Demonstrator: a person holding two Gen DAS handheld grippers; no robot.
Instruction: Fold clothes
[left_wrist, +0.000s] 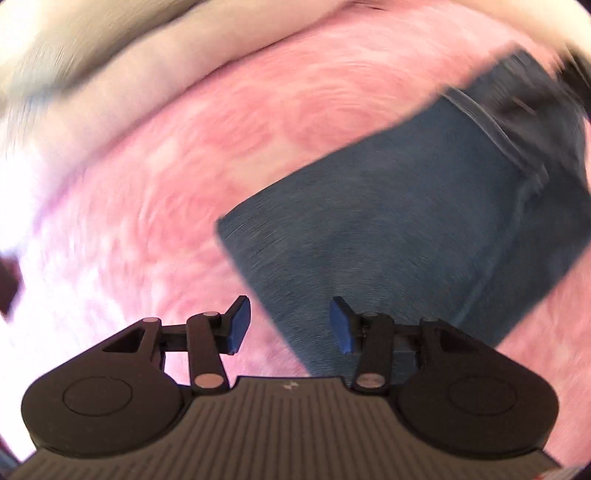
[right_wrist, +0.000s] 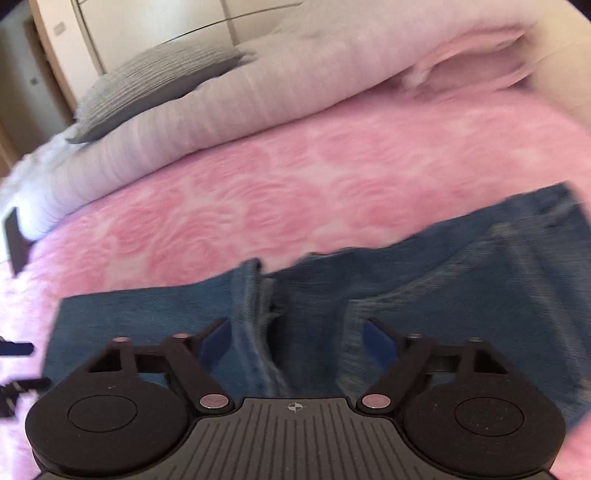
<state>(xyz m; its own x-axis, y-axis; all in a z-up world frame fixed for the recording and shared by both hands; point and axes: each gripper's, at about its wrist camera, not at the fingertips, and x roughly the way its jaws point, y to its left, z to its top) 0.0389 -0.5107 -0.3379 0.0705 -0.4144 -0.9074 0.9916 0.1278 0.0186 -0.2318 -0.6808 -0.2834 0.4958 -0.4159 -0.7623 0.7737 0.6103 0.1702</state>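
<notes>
Right wrist view shows your right gripper (right_wrist: 293, 338) spread wide over folded blue denim jeans (right_wrist: 424, 295) on the fuzzy pink rose-patterned bedspread (right_wrist: 258, 184); your left gripper (left_wrist: 290, 325), half-open, holds nothing.

jeans (right_wrist: 406, 266) lie on the blanket (right_wrist: 258, 192), rolled duvet (right_wrist: 258, 85) behind.

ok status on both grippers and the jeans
Left gripper open, nothing held. Right gripper open above the folded blue denim jeans. Jeans flat on the pink patterned bedspread. Nothing in the way.
</notes>
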